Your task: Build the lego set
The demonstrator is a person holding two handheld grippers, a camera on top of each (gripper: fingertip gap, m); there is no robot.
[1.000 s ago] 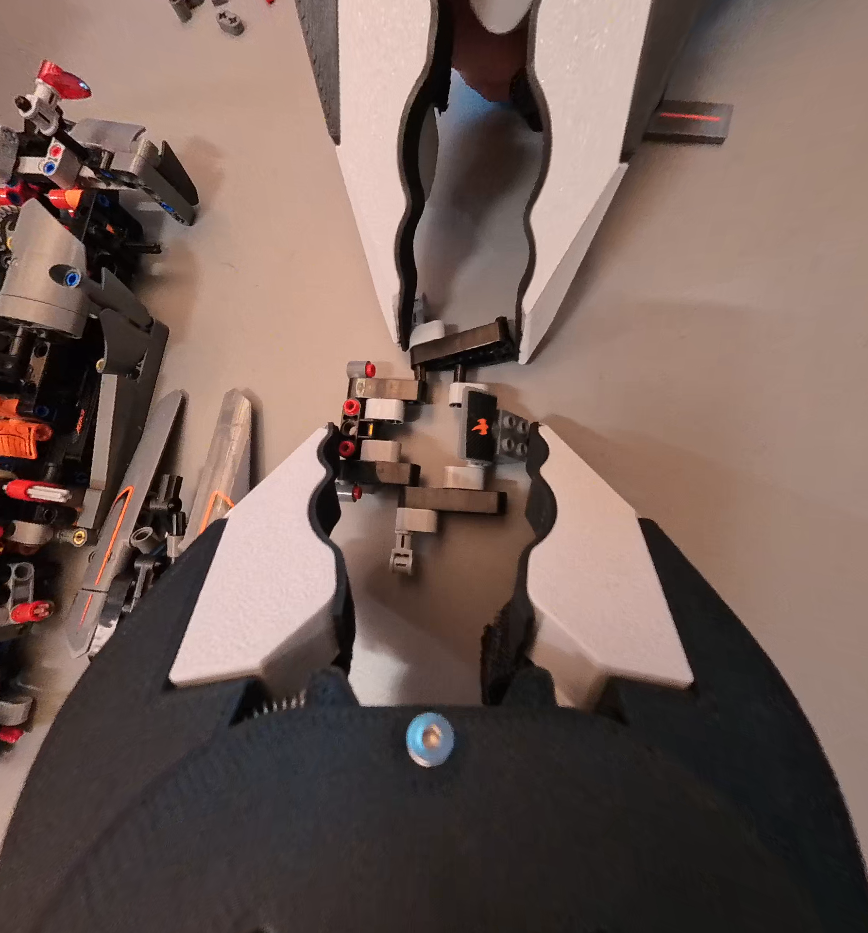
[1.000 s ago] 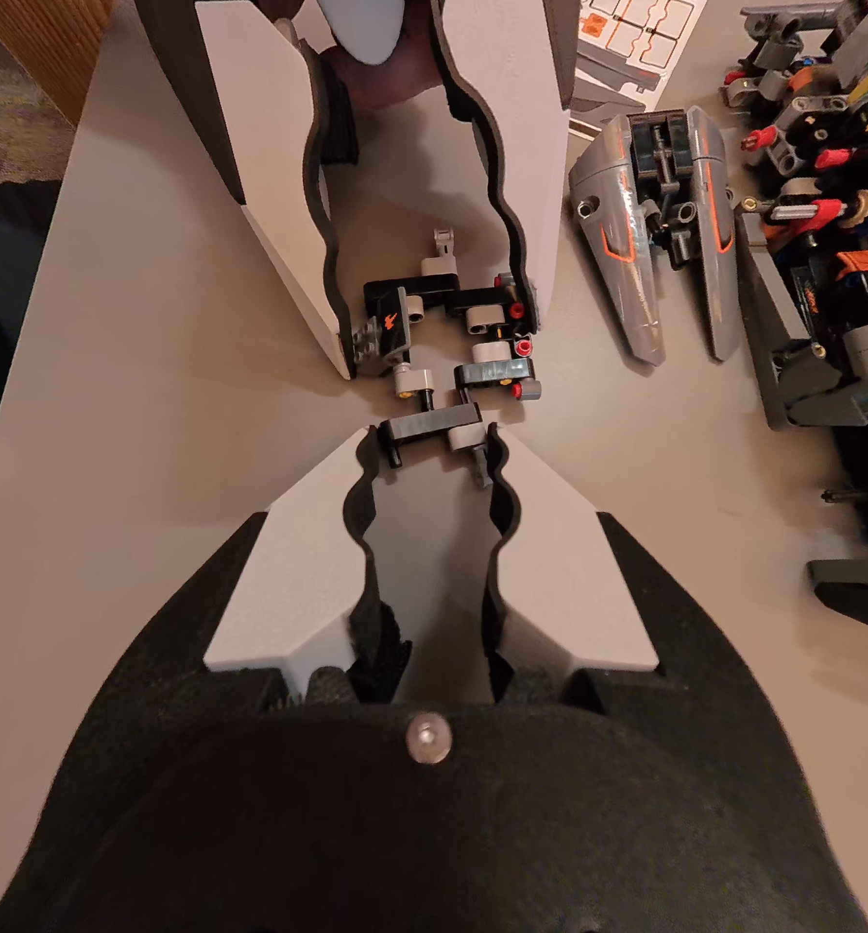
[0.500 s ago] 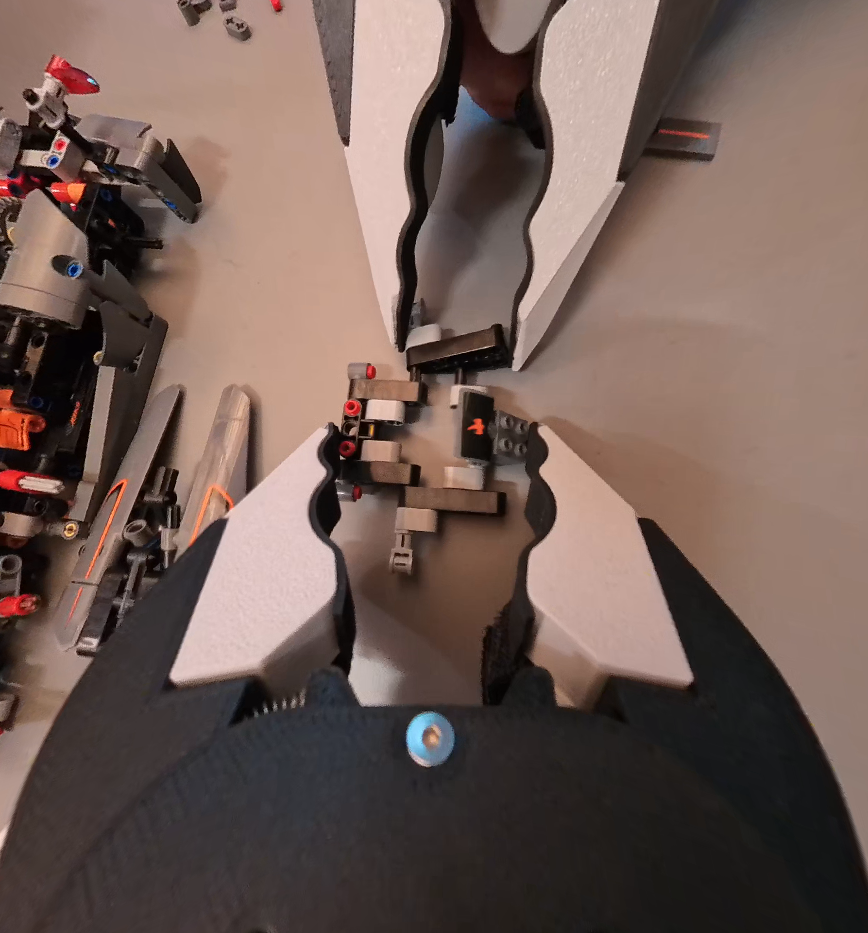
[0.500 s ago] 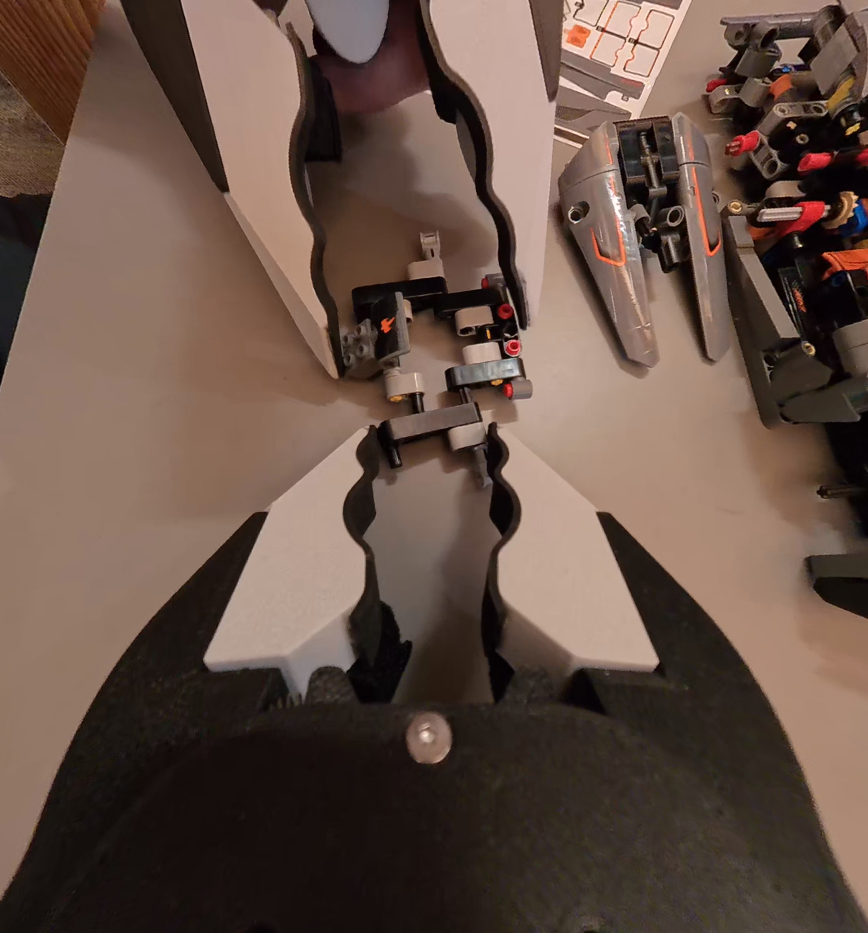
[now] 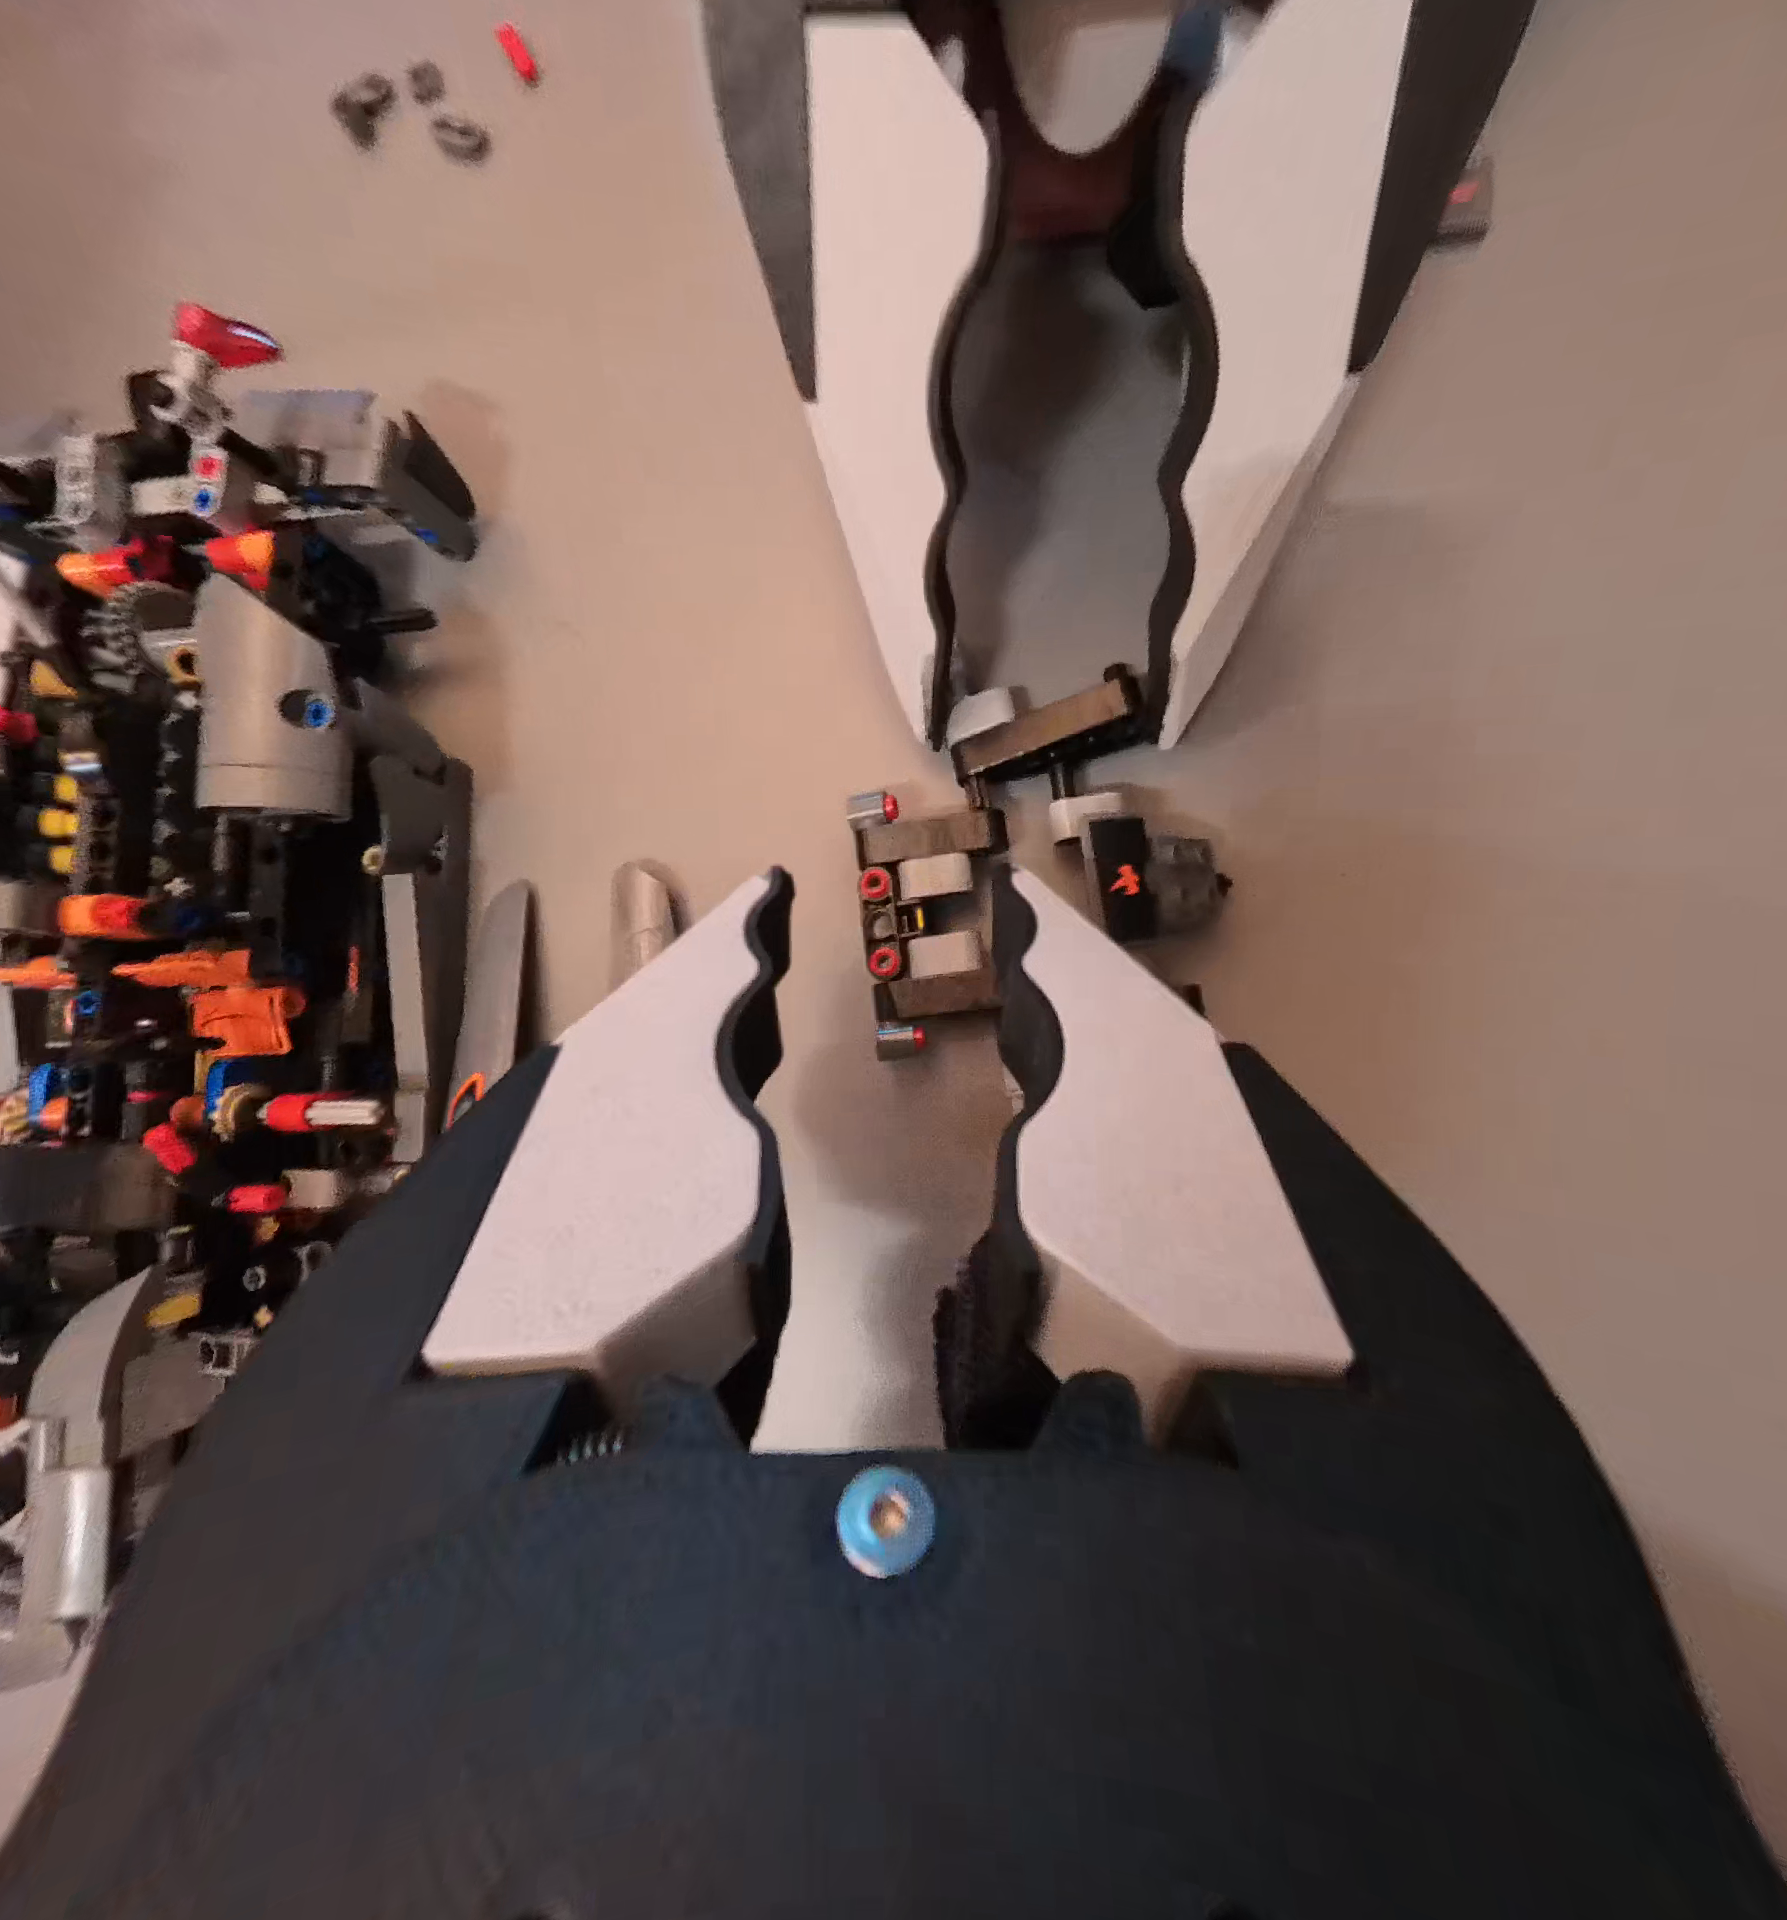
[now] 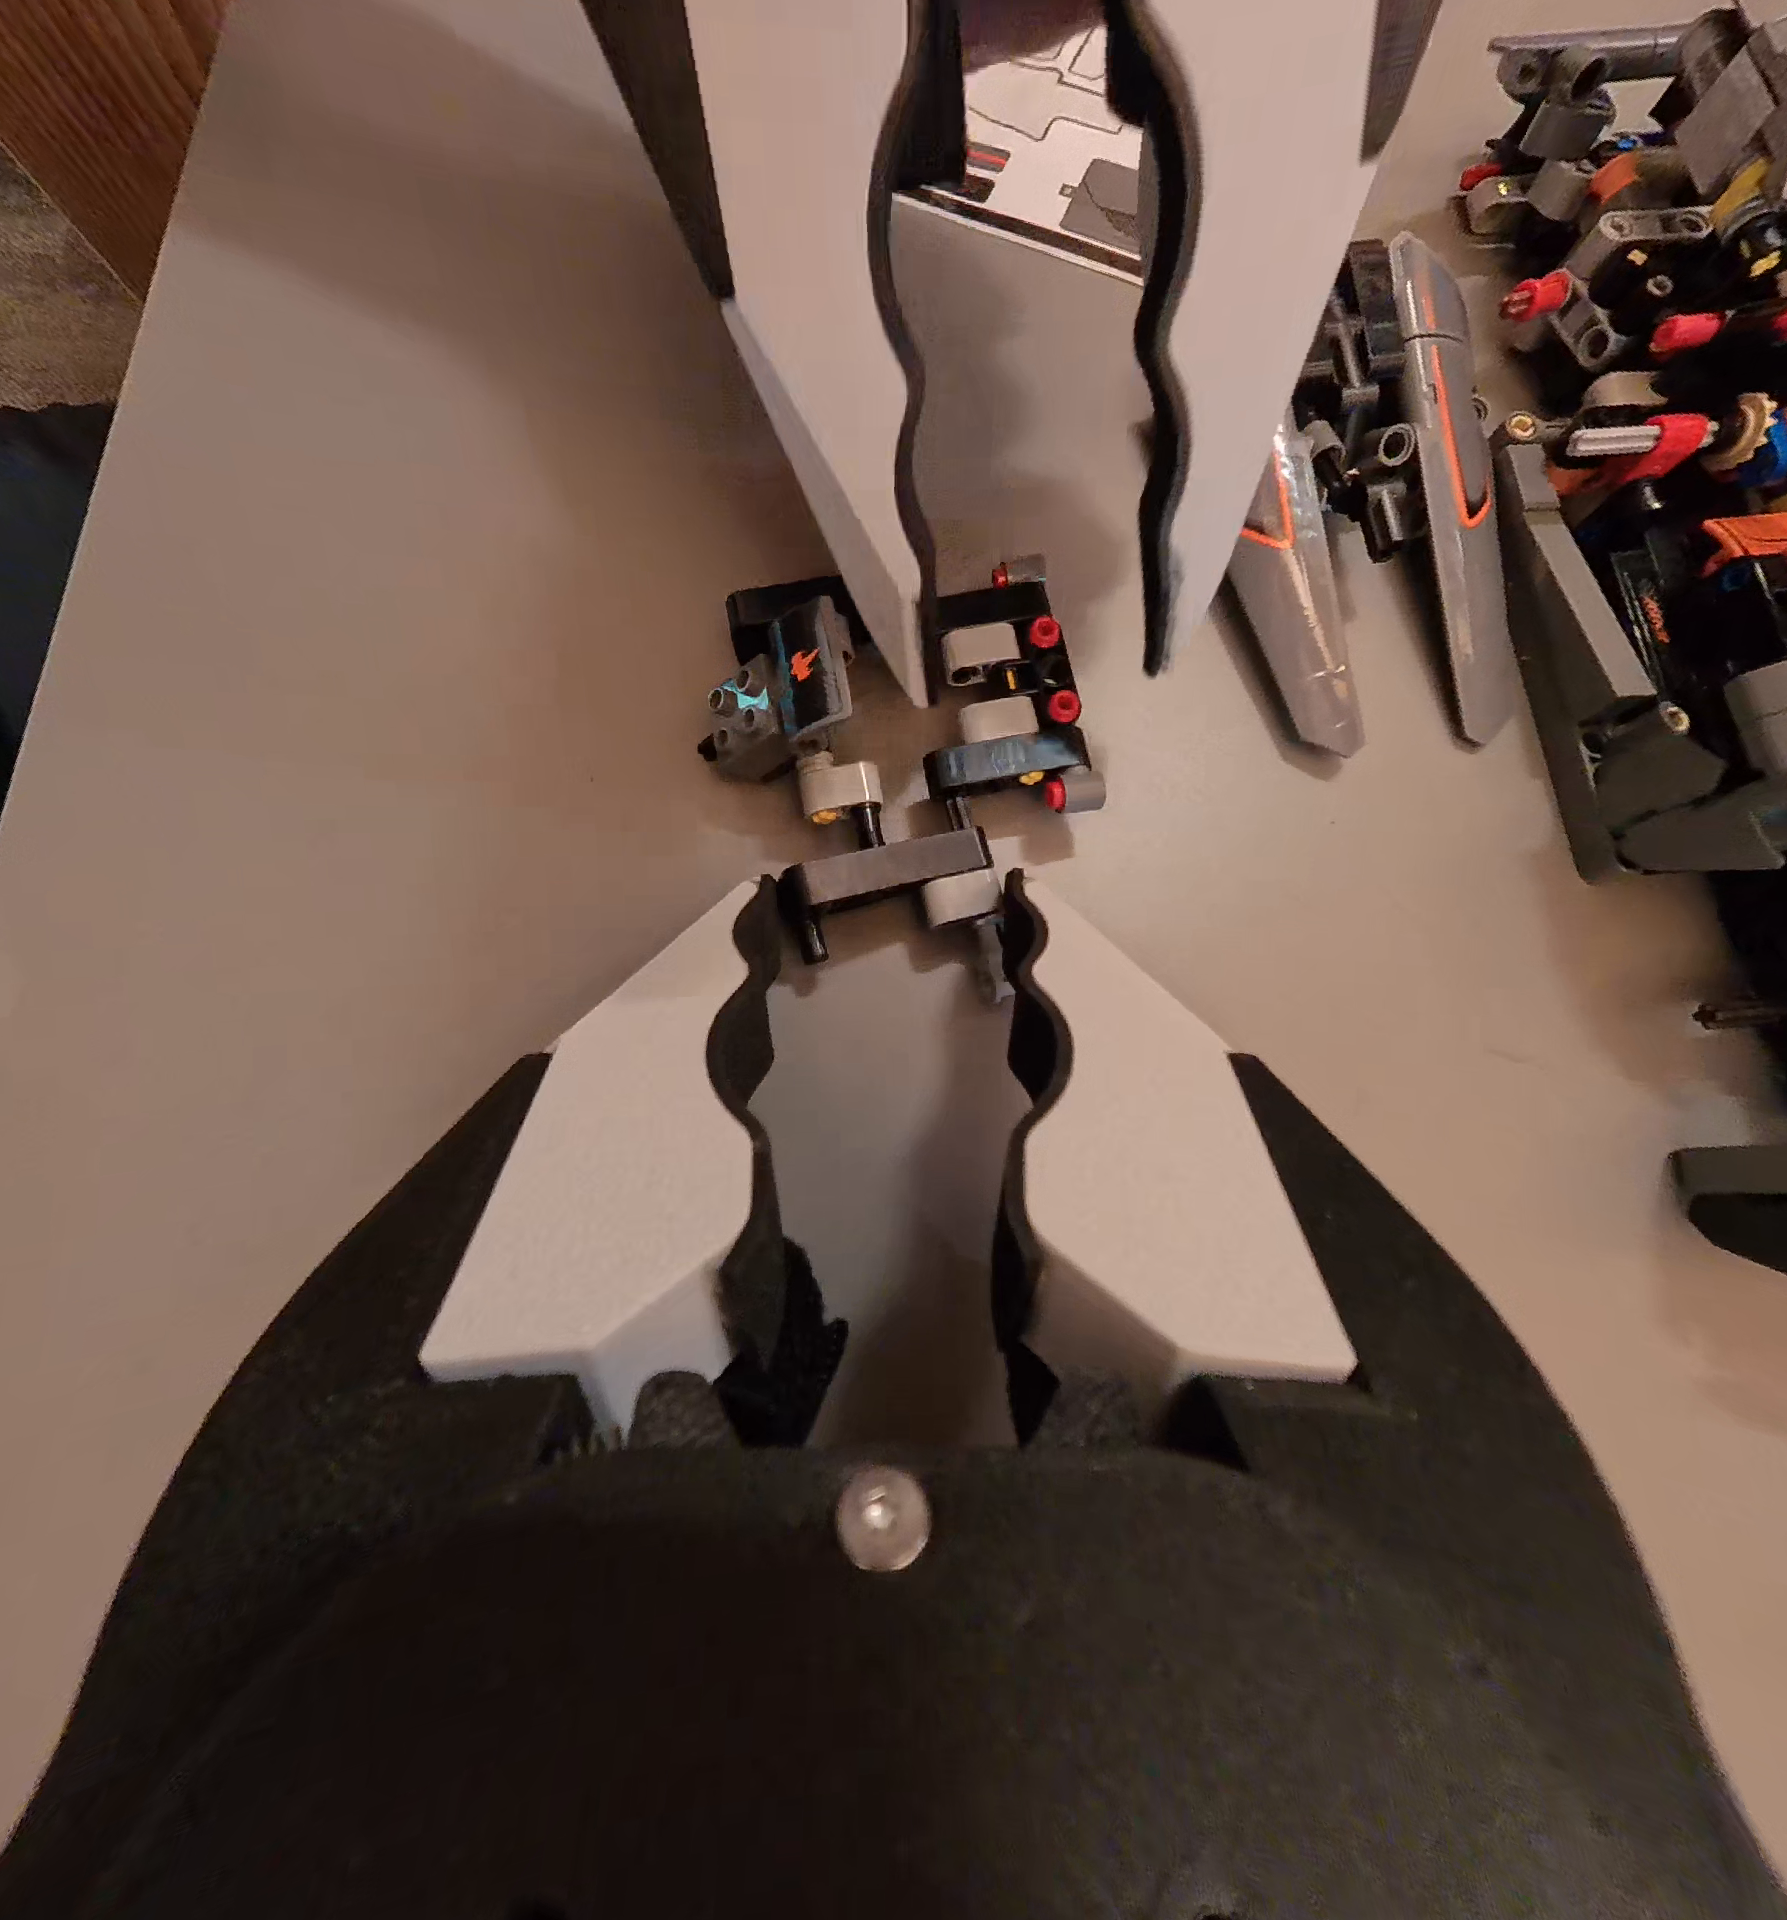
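While pinching black beam [image 6: 889,862] in right hand-held gripper [image 6: 889,896], have slid half-open left hand-held gripper [image 5: 894,914] astride red-pinned section [image 5: 930,930] alone; regrip likely.

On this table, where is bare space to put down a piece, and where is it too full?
Free: the wide bare table between its left edge and the small subassembly in the right wrist view; also the stretch right of both grippers in the left wrist view. Crowded: the middle where both grippers meet, and the side with the big model and grey panels.
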